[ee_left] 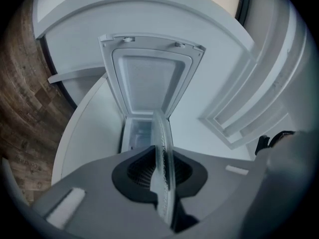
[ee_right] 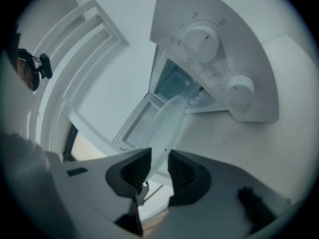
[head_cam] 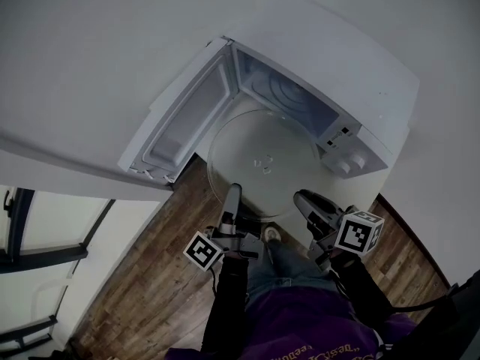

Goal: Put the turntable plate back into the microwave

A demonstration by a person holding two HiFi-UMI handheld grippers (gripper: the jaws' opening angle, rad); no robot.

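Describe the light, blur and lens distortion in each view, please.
Head view: dim, even light, no hard shadows; the clear plate is faint against the white behind it. Left gripper view: strong fisheye, straight edges round the door bow, black border all round, plate rim close to the lens is soft. Right gripper view: same bowing, knobs fairly sharp, plate hazy.

Turntable plate (ee_left: 162, 143): near rim was hidden between the left gripper's (ee_left: 160, 169) jaws. Microwave (ee_right: 219, 59): dial markings were too small to read. Person (head_cam: 300, 328): was cut off by the head view's lower edge.
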